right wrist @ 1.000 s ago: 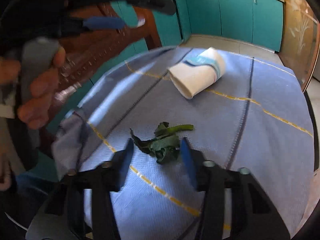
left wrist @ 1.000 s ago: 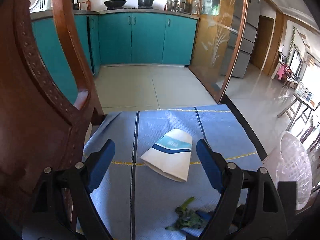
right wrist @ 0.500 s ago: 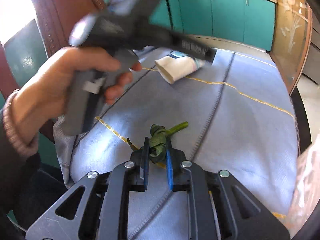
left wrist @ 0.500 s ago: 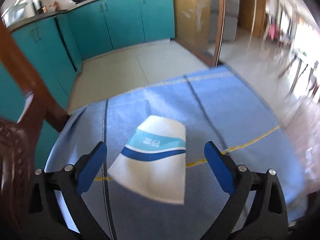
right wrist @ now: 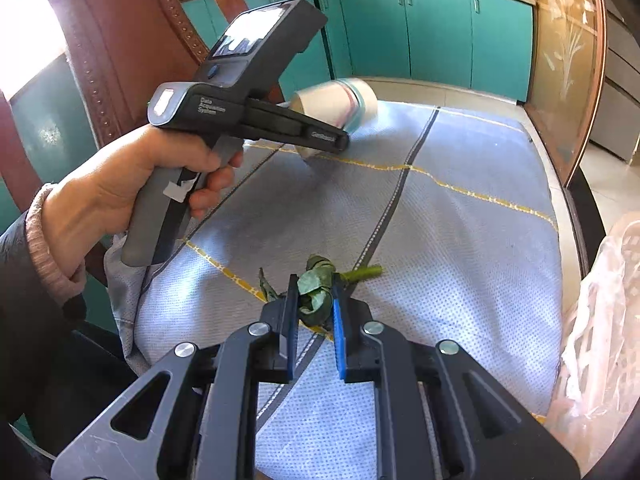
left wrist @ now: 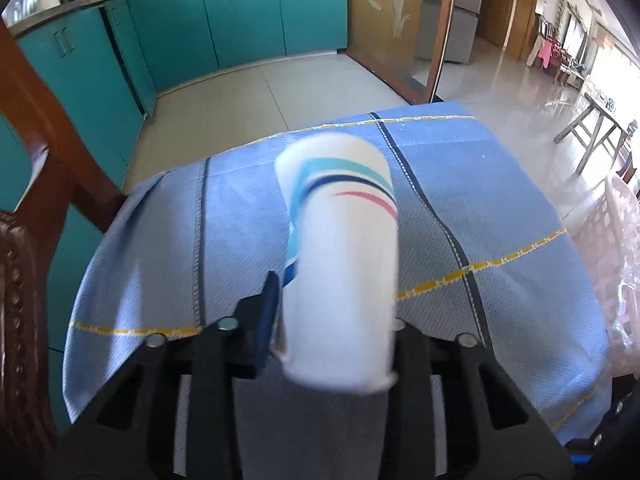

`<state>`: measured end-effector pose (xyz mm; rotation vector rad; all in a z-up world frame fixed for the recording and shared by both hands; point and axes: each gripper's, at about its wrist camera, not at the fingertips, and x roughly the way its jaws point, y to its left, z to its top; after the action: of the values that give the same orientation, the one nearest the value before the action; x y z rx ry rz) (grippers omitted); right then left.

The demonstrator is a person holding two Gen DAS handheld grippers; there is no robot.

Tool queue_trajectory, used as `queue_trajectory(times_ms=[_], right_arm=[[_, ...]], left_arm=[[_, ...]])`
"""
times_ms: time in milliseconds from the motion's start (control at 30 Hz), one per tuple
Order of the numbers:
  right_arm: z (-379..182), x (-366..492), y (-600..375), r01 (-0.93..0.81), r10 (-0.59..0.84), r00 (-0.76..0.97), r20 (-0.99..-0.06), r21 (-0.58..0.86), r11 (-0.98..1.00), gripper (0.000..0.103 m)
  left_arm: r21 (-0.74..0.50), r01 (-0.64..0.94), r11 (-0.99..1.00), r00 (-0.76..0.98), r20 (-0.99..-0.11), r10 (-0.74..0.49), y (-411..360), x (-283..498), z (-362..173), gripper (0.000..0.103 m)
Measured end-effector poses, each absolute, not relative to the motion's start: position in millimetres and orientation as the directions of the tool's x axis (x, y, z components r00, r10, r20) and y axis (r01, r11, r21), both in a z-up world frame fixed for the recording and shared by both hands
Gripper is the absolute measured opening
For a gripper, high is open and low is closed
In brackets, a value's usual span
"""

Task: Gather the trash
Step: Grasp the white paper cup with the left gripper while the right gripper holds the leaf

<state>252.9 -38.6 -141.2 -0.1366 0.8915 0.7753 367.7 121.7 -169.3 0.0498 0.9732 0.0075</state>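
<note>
Paper cup [left wrist: 340, 264], white with teal, blue and pink stripes, sits clamped between the jaws of the left gripper [left wrist: 334, 320], which have just been closing on it; its base points away from the gripper, above a blue tablecloth [left wrist: 500, 208]. A person's hand [right wrist: 120, 184] grips that tool's handle. Nearer, the right gripper [right wrist: 314, 296] is pinched together on a wilted green vegetable scrap [right wrist: 316, 286], its stem poking out just beyond the right fingertip. A pale plastic basket [right wrist: 600, 320] stands off to the right gripper's right.
</note>
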Motion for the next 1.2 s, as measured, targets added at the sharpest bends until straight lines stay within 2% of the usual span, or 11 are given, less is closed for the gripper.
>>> queue_trajectory(times_ms=[333,533,967,1200], right_arm=[[-136,237,-43,-0.670,0.550,0.375,-0.747,0.192,0.717,0.015],[-130,230,-42,-0.672,0.552,0.389,-0.738,0.182,0.718,0.015],[-115,222,-63,-0.610,0.539,0.478,-0.693,0.180,0.772,0.015],[-101,223,-84,-0.567,0.519,0.551,-0.653,0.163,0.807,0.015]], left_arm=[[0.045,0.036,0.998,0.608,-0.794,0.014,131,320,-153,0.028],[0.054,0.050,0.997,0.666,-0.746,0.007,131,286,-134,0.028],[-0.041,0.117,0.992,0.808,-0.578,-0.119,113,210,-84,0.028],[-0.051,0.130,0.990,0.832,-0.538,-0.137,100,209,-73,0.028]])
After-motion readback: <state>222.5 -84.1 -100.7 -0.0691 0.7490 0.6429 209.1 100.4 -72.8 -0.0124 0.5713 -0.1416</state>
